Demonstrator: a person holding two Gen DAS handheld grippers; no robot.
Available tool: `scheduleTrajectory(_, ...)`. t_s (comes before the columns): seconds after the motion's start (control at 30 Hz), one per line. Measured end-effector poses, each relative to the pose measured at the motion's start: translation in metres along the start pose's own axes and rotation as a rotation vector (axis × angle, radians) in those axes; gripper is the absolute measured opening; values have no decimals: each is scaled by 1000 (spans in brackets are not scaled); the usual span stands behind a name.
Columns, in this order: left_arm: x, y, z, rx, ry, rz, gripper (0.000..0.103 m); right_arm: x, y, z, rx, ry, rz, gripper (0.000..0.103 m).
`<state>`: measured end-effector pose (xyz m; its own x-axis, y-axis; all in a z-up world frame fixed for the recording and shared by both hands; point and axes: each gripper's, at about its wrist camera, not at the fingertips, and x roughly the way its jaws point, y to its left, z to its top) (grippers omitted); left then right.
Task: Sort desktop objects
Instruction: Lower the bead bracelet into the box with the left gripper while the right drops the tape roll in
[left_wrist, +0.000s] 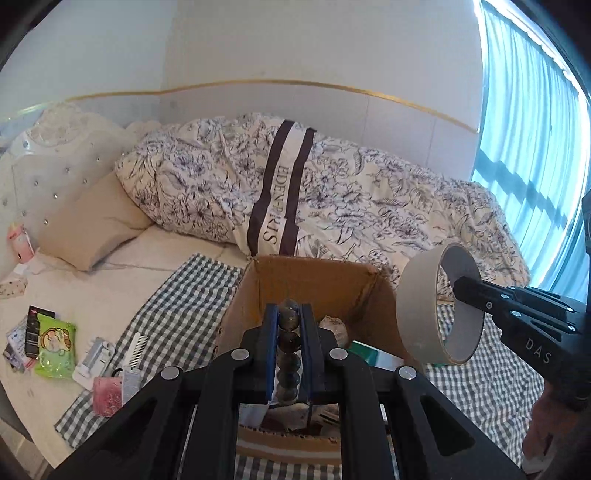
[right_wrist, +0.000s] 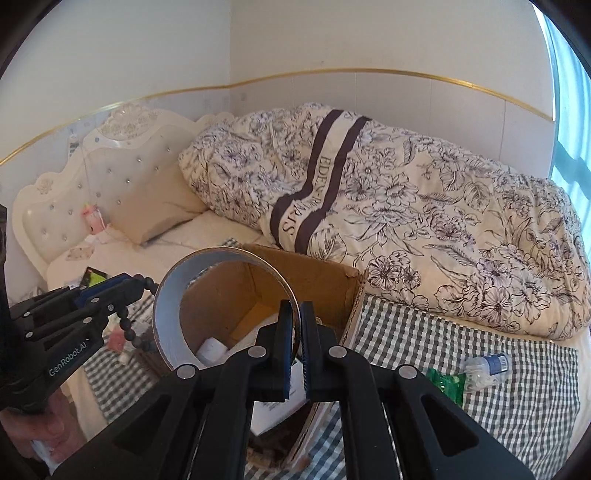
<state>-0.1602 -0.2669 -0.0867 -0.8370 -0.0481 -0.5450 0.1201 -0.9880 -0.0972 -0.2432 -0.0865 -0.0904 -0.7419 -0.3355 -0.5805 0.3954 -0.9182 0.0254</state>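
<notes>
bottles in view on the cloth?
1: a crushed clear plastic bottle lying on the checked cloth, right of the cardboard box. Others may be hidden.

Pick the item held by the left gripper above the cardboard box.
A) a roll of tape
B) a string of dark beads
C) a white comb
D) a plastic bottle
B: the left gripper is closed on the string of dark beads, while the right gripper holds the roll of tape over the cardboard box.
</notes>
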Motion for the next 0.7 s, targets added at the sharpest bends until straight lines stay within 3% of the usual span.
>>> scheduleTrajectory(0.47,70,3,-14,17,95,-12,11,88,-6,-10,-7,106,-15,6)
scheduleTrajectory(0.7,92,2,-21,31,139,7,13,111,-8,-17,-1,150,-18,6)
